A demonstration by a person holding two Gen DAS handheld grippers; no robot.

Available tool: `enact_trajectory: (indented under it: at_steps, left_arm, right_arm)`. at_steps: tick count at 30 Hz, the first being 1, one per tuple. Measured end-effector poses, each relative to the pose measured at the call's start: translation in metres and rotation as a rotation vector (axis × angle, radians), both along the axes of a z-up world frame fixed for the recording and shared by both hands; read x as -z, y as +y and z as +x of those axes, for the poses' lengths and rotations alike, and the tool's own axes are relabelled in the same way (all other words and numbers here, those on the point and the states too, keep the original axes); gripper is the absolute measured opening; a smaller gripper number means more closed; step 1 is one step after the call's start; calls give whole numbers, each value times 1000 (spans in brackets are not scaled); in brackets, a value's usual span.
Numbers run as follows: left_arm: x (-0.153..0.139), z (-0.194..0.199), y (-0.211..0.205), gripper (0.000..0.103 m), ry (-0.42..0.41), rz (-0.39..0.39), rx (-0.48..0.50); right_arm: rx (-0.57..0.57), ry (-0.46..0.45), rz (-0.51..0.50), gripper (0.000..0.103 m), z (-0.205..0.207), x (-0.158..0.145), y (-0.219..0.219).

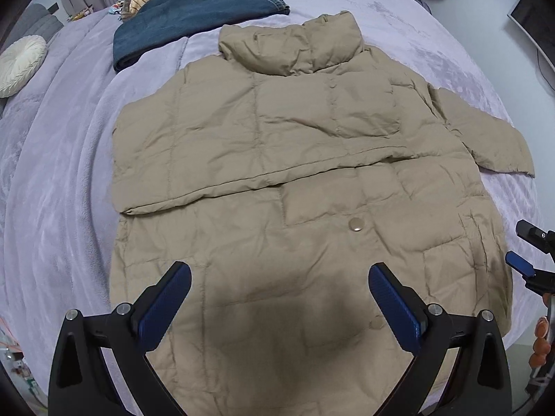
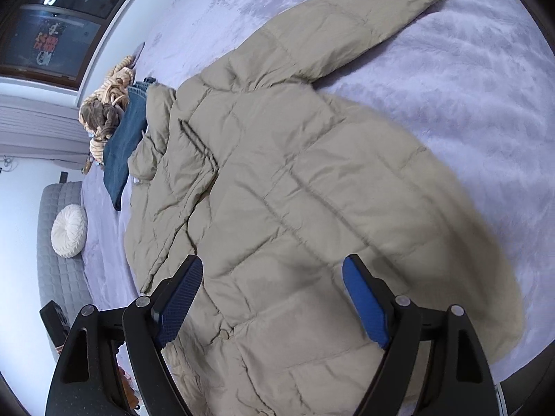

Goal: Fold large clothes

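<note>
Quilted matt cloth jacket (image 1: 295,173); plush fleece blanket (image 1: 62,173).

One tan quilted puffer coat (image 1: 295,159), one folded blue denim garment (image 1: 194,20), one round cream pleated cushion (image 1: 20,64), two blue-padded black grippers.

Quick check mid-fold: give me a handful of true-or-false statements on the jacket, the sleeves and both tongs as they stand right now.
1. Both the left tongs and the right tongs are open and hold nothing. True.
2. The tan puffer jacket hangs from the left tongs. False: it lies flat on the lavender blanket.
3. One sleeve is folded across the jacket's chest. True.
4. The other sleeve is folded in too. False: it extends outward over the blanket.
5. The folded jeans lie on top of the jacket. False: they lie beyond its collar.
</note>
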State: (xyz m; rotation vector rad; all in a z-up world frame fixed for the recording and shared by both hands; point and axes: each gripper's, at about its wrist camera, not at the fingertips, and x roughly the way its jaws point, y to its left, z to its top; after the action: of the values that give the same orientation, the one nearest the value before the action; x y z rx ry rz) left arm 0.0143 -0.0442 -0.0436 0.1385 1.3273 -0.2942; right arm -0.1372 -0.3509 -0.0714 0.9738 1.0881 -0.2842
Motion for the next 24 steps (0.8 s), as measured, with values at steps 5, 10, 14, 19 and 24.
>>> enact_trajectory:
  at_steps: [5,10,14,19,24]
  left_arm:
    - [-1,6,-51,102,8,-10,-9]
    - [-4,7,-87,102,4,-9,-6]
    - [-3,13,-97,102,5,1,-16]
    - [2,28,-95,102,12,8,-72]
    - [6,42,-86,102,13,10,-138]
  right_arm:
    - [32,-6,6,103,0,-3,-62]
    - [49,-31,-7,103,3,-8,-116]
    - [135,-46,18,103,6,-1,-170]
    - [305,-95,125,103,5,23,-245]
    - [479,-195,248,103,7,49,-301]
